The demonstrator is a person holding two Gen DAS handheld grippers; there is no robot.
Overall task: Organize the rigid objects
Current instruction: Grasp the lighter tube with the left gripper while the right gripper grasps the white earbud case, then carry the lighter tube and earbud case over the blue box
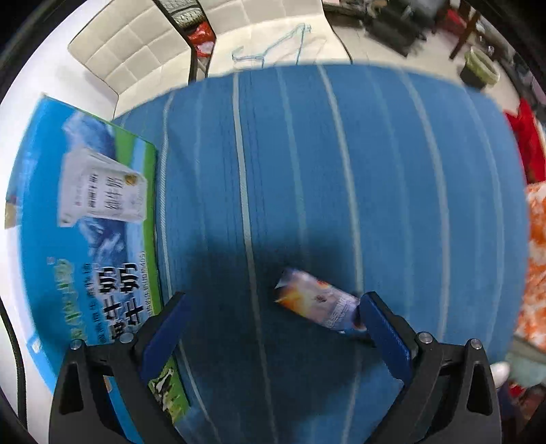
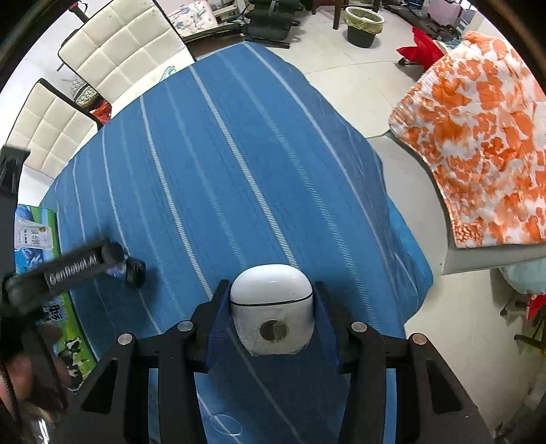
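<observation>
A small colourful packet lies on the blue striped tablecloth. My left gripper hangs over it, open wide. The packet sits between the fingers, and its right end is by the right fingertip. In the right wrist view my right gripper is shut on a white rounded earbud case, held above the cloth. The left tool's black body shows at the left edge of that view, over the same packet.
A flat blue-and-green milk carton box lies at the table's left edge. White padded chairs stand behind the table. An orange-and-white cloth covers furniture on the right. A bin stands on the floor beyond.
</observation>
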